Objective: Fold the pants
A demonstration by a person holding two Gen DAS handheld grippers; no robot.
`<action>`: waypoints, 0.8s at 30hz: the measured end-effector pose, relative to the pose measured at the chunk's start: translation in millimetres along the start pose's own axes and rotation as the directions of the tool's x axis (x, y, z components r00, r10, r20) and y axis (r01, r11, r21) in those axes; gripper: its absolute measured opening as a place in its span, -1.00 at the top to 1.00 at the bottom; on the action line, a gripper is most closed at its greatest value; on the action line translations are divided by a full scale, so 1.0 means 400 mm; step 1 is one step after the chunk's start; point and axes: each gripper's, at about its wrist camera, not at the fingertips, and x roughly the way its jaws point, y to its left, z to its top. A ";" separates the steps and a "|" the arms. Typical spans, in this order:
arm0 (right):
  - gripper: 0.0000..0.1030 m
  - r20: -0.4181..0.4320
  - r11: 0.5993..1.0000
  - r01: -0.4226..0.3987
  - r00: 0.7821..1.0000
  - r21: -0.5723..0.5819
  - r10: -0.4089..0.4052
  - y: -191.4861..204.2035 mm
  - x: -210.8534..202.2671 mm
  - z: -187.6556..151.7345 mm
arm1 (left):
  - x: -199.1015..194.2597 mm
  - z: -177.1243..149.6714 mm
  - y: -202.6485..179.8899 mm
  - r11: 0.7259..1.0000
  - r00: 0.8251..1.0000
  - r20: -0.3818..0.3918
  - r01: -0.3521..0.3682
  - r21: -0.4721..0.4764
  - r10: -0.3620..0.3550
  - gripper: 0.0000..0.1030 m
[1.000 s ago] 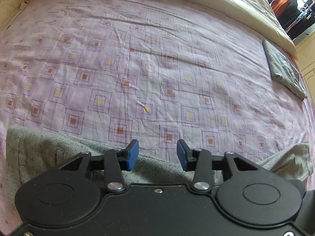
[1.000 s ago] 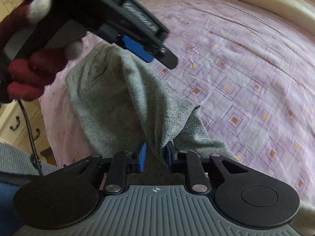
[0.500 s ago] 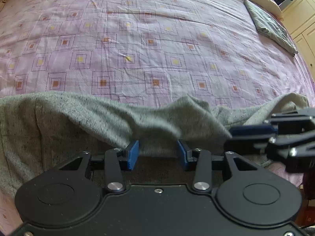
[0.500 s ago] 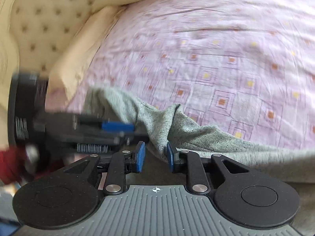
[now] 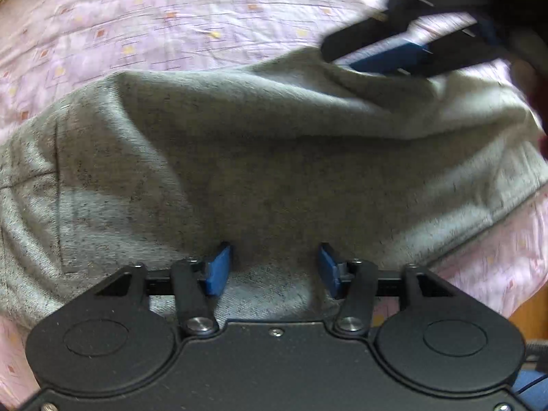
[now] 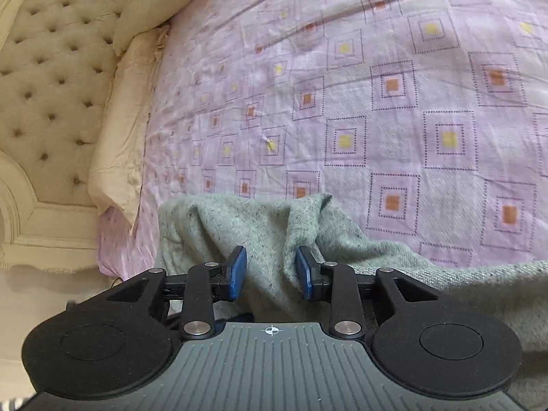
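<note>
Left wrist view is showing the bed [image 5: 212, 17], with its pink patterned sheet, lying under the grey pants [image 5: 260, 144], which are spreading across the near edge in a broad, rumpled heap. The left gripper [image 5: 274, 269] is pointing steeply down at them, its jaws opening, cloth lying between the blue pads without being pinched. In the right wrist view the right gripper [image 6: 271, 272] is likewise opening, a raised fold of the pants [image 6: 301, 226] standing between its pads and seemingly no longer squeezed.

Judging by this, the step is letting the cloth go after laying it down. Doing it well probably means spreading both jaws fully before lifting, then pulling straight away so neither pad is dragging the fabric and undoing the lay.

Hard to read: the right gripper [image 5: 407, 51] is appearing in the left view only as a dark blurred streak at top right. Waistband and leg ends are being cut off by the frames, so how many layers are stacked stays unclear. A cream pillow [image 6: 120, 137] is sitting by the tufted headboard [image 6: 51, 85].
</note>
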 end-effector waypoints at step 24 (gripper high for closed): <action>0.93 0.038 0.999 0.037 0.999 -0.016 -0.036 0.007 0.019 0.068 | -0.040 0.029 0.172 0.881 0.989 -0.145 -0.065 -0.468 -0.004 -0.05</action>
